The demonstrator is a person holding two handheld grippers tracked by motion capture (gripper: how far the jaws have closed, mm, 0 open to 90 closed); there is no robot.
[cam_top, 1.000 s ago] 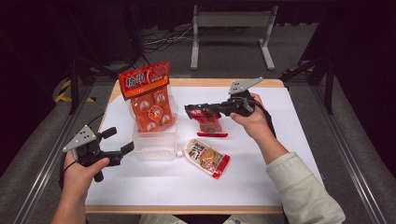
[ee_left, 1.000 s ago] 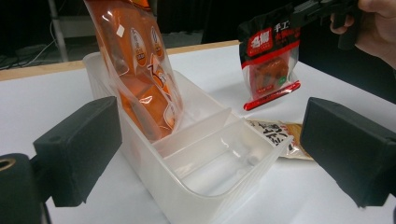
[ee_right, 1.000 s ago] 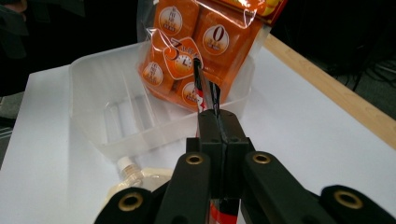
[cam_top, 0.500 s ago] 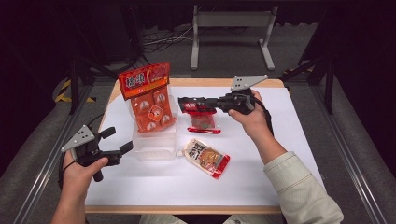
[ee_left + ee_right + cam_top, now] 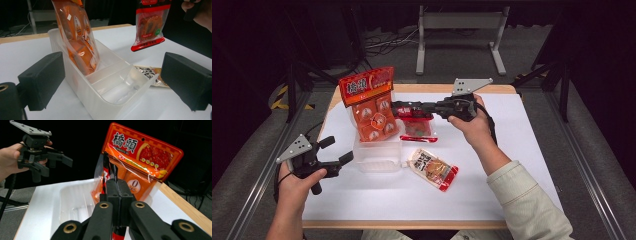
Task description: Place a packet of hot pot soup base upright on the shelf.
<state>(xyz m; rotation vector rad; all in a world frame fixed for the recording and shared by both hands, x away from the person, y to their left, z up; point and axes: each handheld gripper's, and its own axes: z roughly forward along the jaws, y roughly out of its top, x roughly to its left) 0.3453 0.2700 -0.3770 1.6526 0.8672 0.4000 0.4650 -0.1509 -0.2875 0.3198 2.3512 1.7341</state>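
Observation:
My right gripper is shut on the top edge of a red-trimmed snack pouch, which hangs off the table just right of the clear plastic bin. In the right gripper view the jaws pinch the pouch's thin edge. A tall orange bag stands in the bin's far compartment. My left gripper is held open at the bin's left, nothing between its pads; its view looks into the bin, past the orange bag to the hanging pouch.
A second snack pouch lies flat on the white table sheet in front of the bin, right of it. The bin's near compartment holds nothing. The table's wooden edge runs along the front.
My right gripper has carried the red-trimmed pouch up and to the left, closer to the bin and the orange bag. The left gripper has stayed where it was.

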